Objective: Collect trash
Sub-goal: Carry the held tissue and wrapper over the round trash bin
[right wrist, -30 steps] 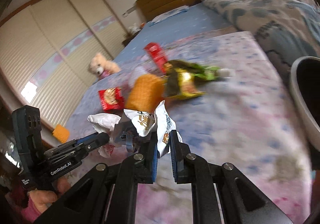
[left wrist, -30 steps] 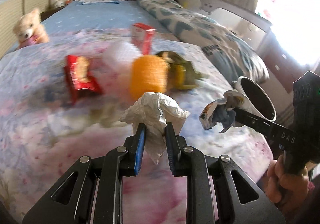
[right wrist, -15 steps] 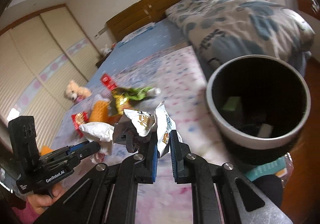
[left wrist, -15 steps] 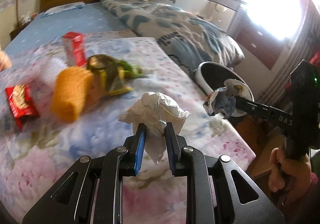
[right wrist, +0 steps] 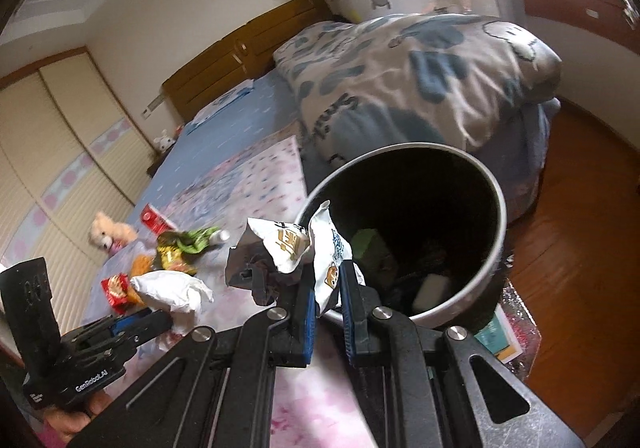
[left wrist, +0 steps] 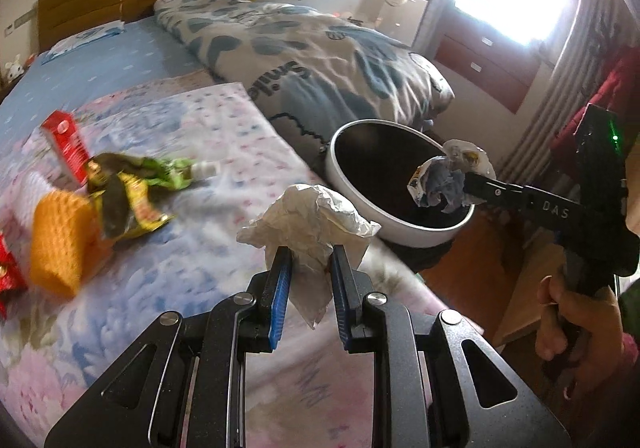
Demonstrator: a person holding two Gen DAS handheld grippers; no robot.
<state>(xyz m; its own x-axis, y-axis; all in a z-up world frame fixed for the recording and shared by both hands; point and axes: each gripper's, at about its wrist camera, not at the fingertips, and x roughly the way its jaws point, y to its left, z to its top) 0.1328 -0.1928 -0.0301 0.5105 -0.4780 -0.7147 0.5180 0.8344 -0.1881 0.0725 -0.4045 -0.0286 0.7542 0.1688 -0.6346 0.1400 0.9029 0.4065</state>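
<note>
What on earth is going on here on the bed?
Someone is tidying rubbish with a handheld gripper in each hand. The left gripper clamps a crumpled white paper above the bed; the right gripper holds a crumpled snack wrapper at the rim of the bin. More wrappers lie on the bedspread.

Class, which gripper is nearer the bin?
Right. The right gripper holds its wrapper over the bin; the left gripper holds paper over the bed.
</note>
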